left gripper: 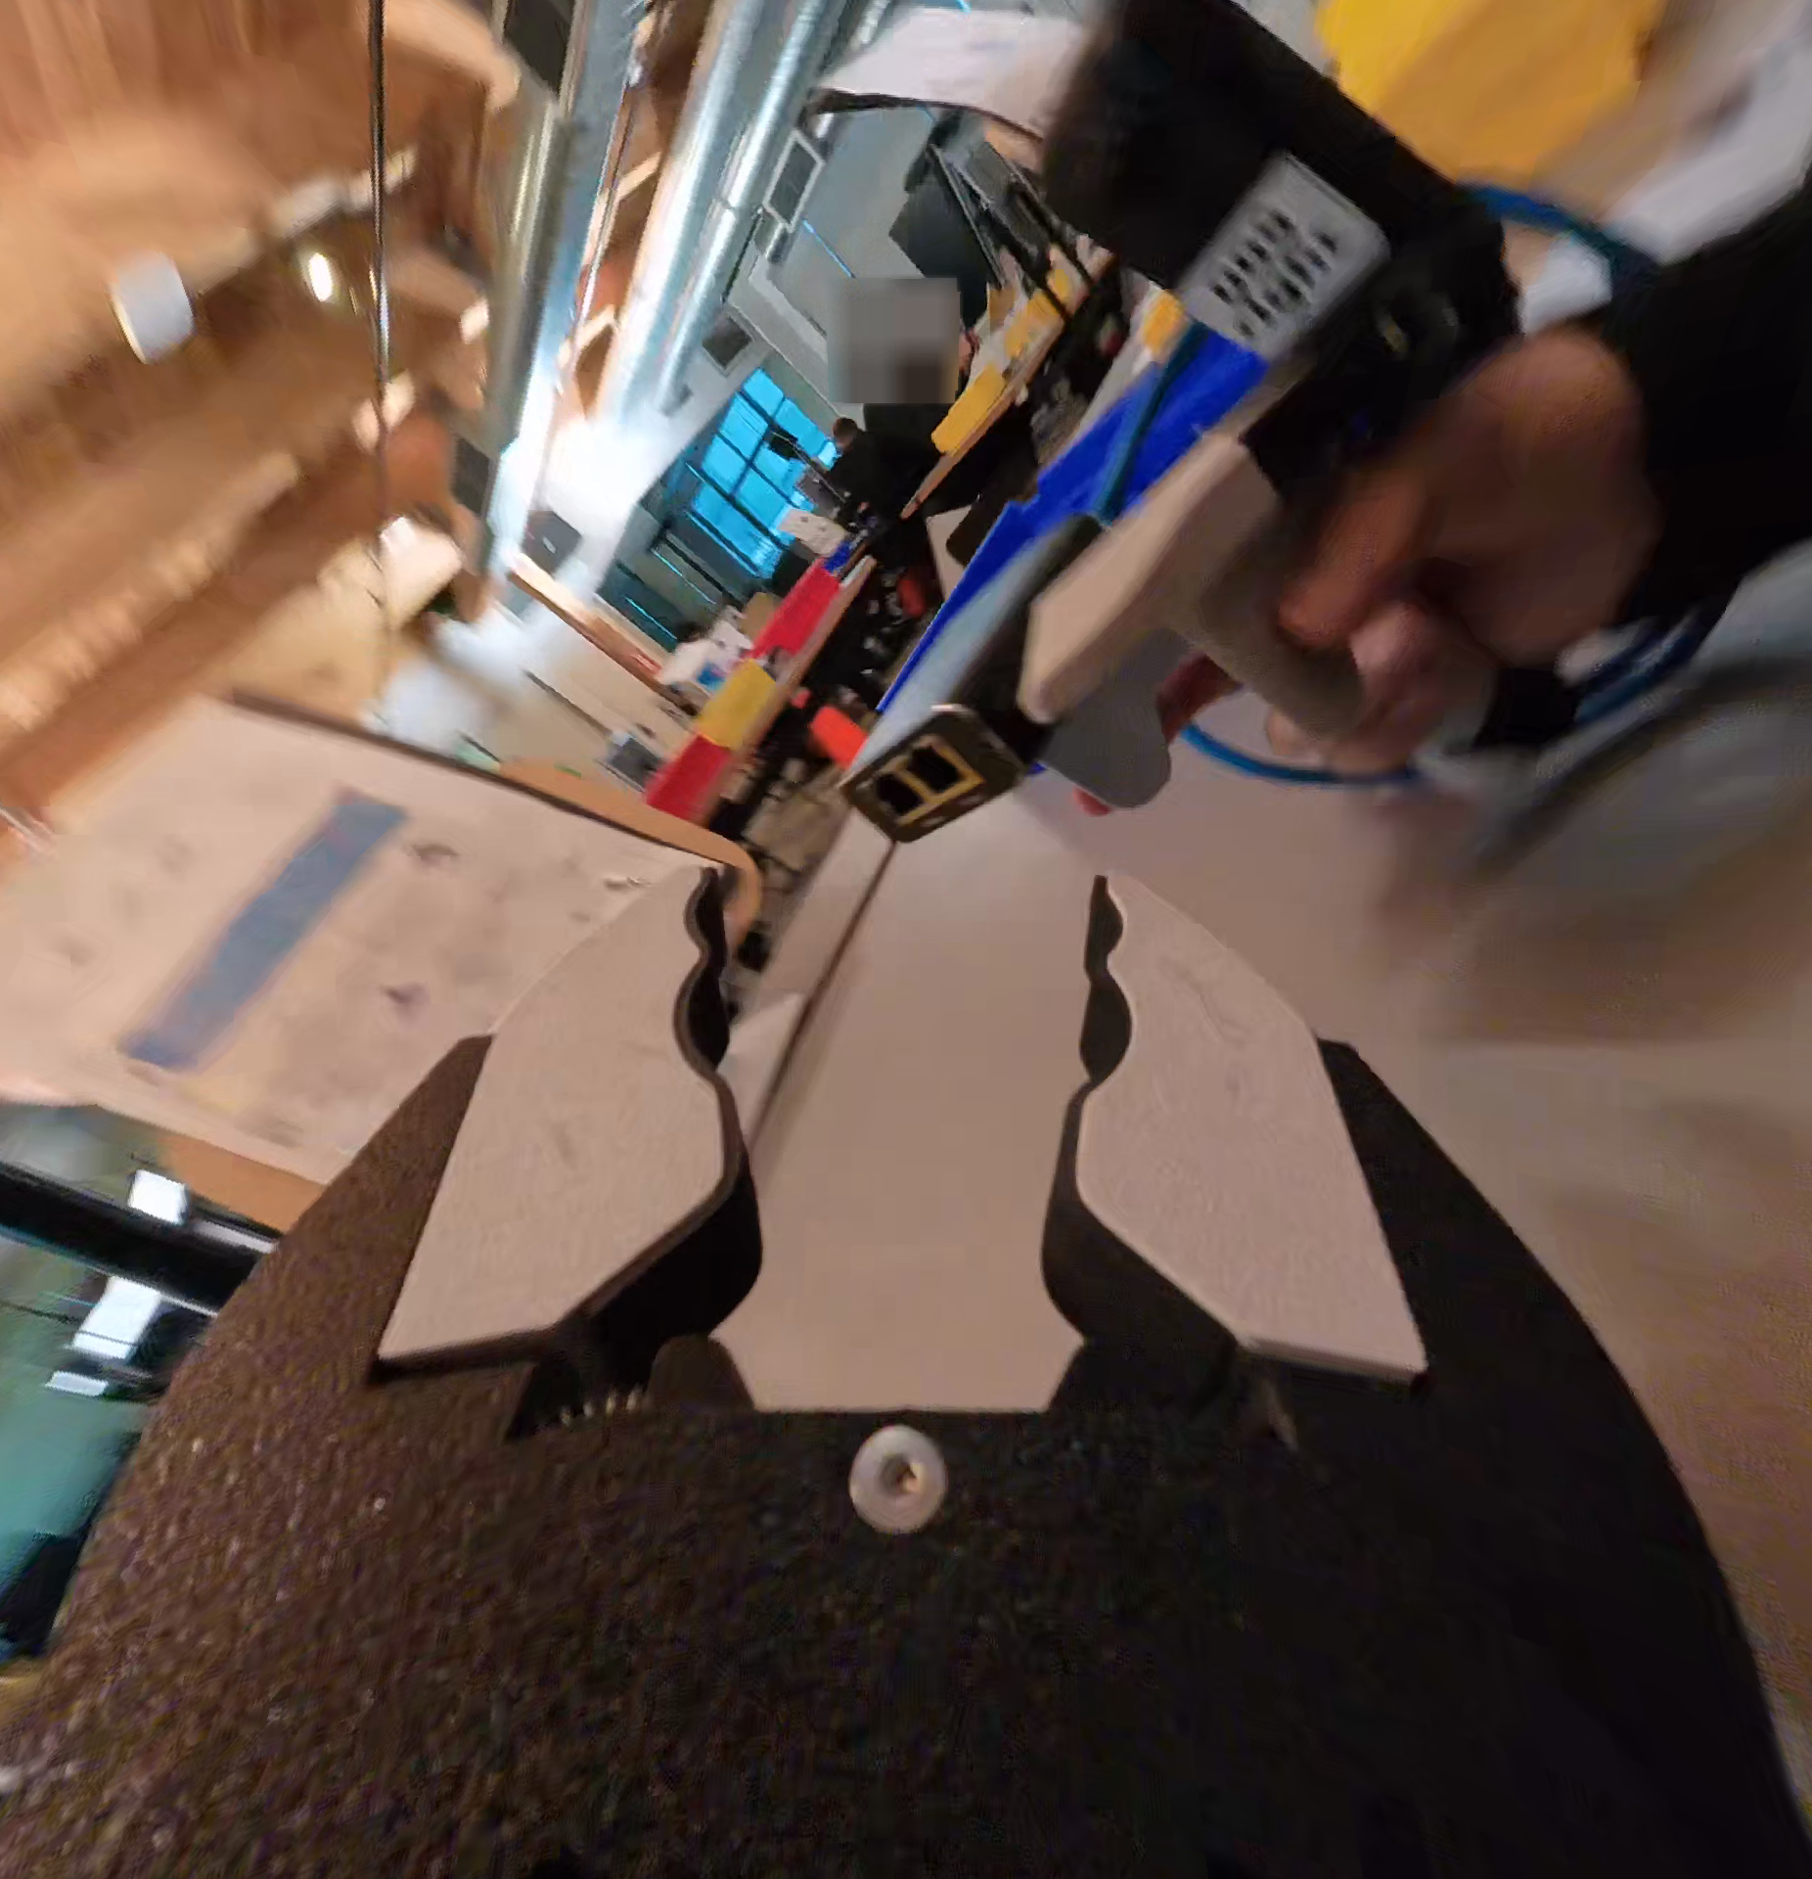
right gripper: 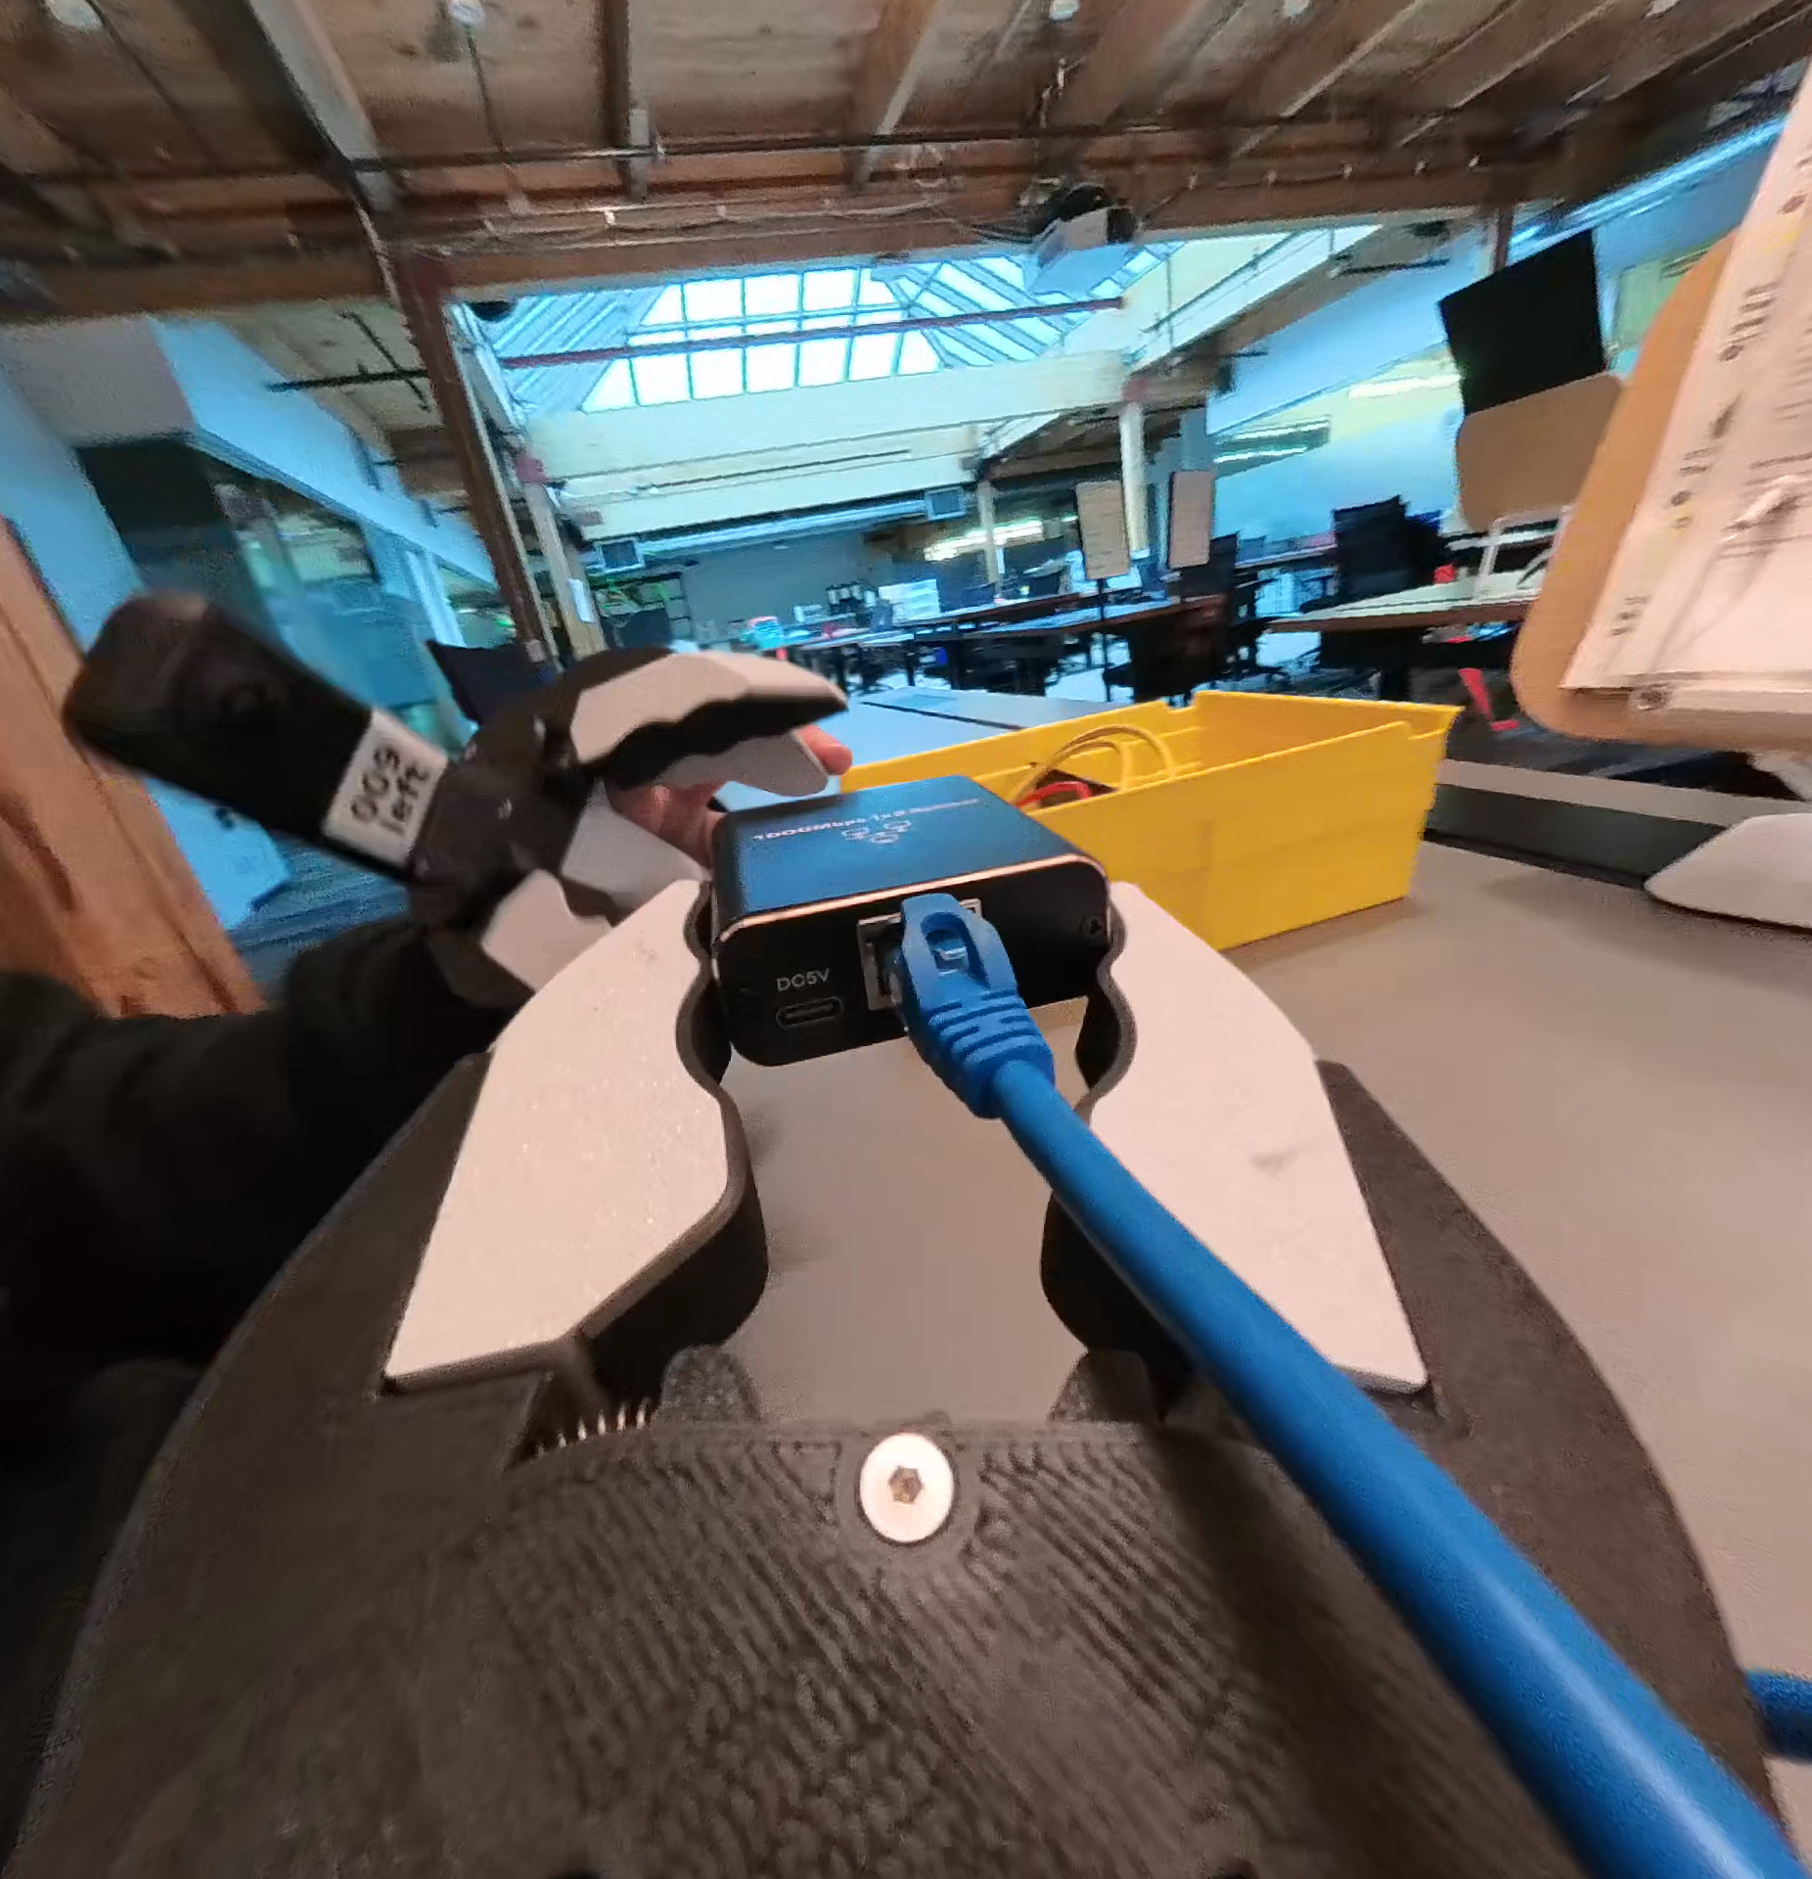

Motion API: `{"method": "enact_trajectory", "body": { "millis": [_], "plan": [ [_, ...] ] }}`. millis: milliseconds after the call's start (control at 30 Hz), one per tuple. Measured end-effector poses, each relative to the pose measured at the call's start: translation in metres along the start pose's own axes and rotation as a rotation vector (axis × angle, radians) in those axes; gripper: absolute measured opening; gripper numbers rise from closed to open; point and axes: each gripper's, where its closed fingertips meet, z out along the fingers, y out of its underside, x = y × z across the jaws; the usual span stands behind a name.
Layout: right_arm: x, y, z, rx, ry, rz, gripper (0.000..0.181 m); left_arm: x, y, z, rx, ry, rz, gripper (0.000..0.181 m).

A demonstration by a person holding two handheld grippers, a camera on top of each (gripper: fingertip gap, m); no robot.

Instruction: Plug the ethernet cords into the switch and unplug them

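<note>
Two hand-held grippers in play. Right hand-held gripper [right gripper: 907, 976] is clenched on the small black metal box-shaped switch [right gripper: 882, 874], one grey finger [right gripper: 617, 1037] pressing each side of it, holding it just above the grey counter [right gripper: 1492, 1068]. Near face of the switch points back at the right wrist camera; a blue ethernet cord [right gripper: 1187, 1271] with a blue moulded plug is seated in the port on that face, next to a small oval power socket. The cord runs back over the right hand-held gripper body and off the lower right of the frame.

Left hand-held gripper [left gripper: 907, 976] is released — its grey fingers [left gripper: 597, 1098] stand apart with only bare counter [left gripper: 912, 1169] between them, nothing held. In the left wrist view the switch [left gripper: 927, 778] shows its far face with two empty ports side by side, gripped by the right hand-held gripper [left gripper: 1065, 702] in a person's hand [left gripper: 1471, 529]; picture is tilted and blurred.

Right wrist view also shows the left hand-held gripper [right gripper: 719, 732] up and to the left of the switch, not touching it. Yellow plastic bin [right gripper: 1237, 803] sits on the counter behind the switch, with thin wires inside — too small to identify.
</note>
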Motion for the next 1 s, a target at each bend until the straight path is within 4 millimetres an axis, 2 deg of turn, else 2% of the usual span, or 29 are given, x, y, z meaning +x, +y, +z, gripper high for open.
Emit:
{"method": "enact_trajectory", "body": {
  "millis": [100,167,233,267,333,433,667,733,833,900,1000],
  "plan": [
    [-0.016,0.002,0.010,-0.021,-0.074,0.066,0.068,0.016,-0.007,0.011,-0.010,-0.026,0.189,0.065],
    [-0.026,0.003,0.014,-0.031,-0.131,0.136,0.068,0.012,-0.012,0.013,-0.002,-0.093,0.245,0.063],
    [-0.030,0.005,0.013,-0.044,-0.157,0.129,0.068,0.005,-0.017,0.008,0.028,-0.124,0.239,0.034],
    [-0.033,0.008,0.013,-0.064,-0.178,0.130,0.068,0.004,-0.019,0.006,0.041,-0.120,0.243,0.030],
    [-0.038,0.005,0.015,-0.065,-0.192,0.126,0.068,0.004,-0.021,0.006,0.047,-0.125,0.253,0.030],
    [-0.055,0.016,0.018,-0.139,-0.270,0.092,0.069,0.014,-0.025,0.010,0.045,-0.082,0.294,0.033],
    [-0.060,0.014,0.016,-0.106,-0.334,0.155,0.068,0.020,-0.030,0.008,0.044,-0.003,0.340,0.027],
    [-0.066,0.009,0.011,-0.076,-0.403,0.211,0.068,0.026,-0.036,0.005,0.075,0.057,0.351,0.025],
    [-0.066,-0.009,0.003,0.029,-0.465,0.312,0.075,0.033,-0.046,0.002,0.114,0.116,0.353,0.025],
    [-0.072,-0.005,-0.001,-0.015,-0.530,0.353,0.082,0.036,-0.053,0.000,0.145,0.148,0.343,0.025],
    [-0.082,-0.006,-0.005,-0.028,-0.599,0.349,0.082,0.038,-0.063,-0.004,0.216,0.206,0.301,0.025]
  ]
}}
